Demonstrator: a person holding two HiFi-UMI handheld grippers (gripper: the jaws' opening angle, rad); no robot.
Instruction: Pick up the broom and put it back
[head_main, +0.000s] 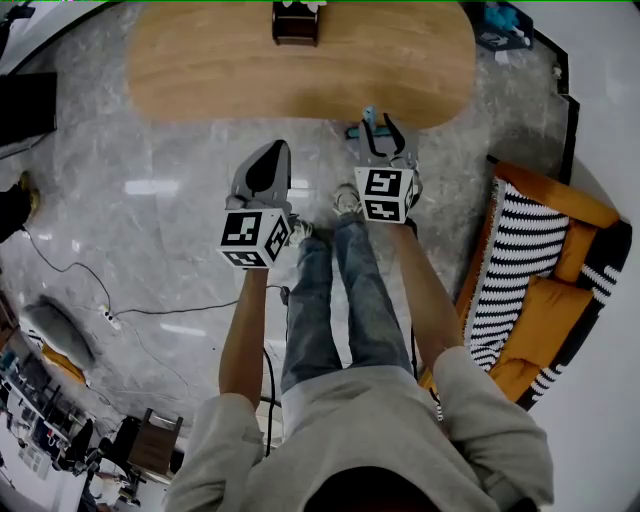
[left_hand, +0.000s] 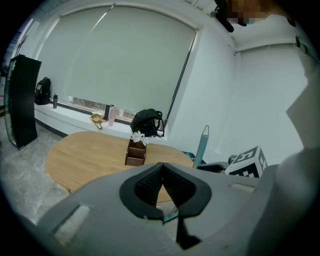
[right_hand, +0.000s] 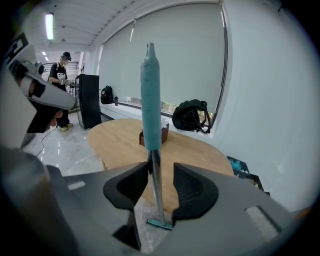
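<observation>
The broom (right_hand: 150, 100) stands upright, a teal grip over a thin metal pole, with its teal foot on the floor by the table's near edge. My right gripper (right_hand: 161, 172) is open around the pole: the pole rests against the left pad, with a gap to the right pad. In the head view the broom's top (head_main: 369, 122) pokes up between the right gripper's (head_main: 379, 140) fingers. My left gripper (head_main: 268, 165) hangs to its left, shut on nothing. The left gripper view shows its pads (left_hand: 150, 182) meeting and the broom (left_hand: 201, 145) at the right.
A wooden oval table (head_main: 250, 70) carries a small brown box (head_main: 296, 22). An orange and striped sofa (head_main: 540, 280) stands at the right. Cables and a power strip (head_main: 110, 318) lie on the marble floor at the left. A person (right_hand: 61, 90) stands by a black cabinet (right_hand: 87, 107).
</observation>
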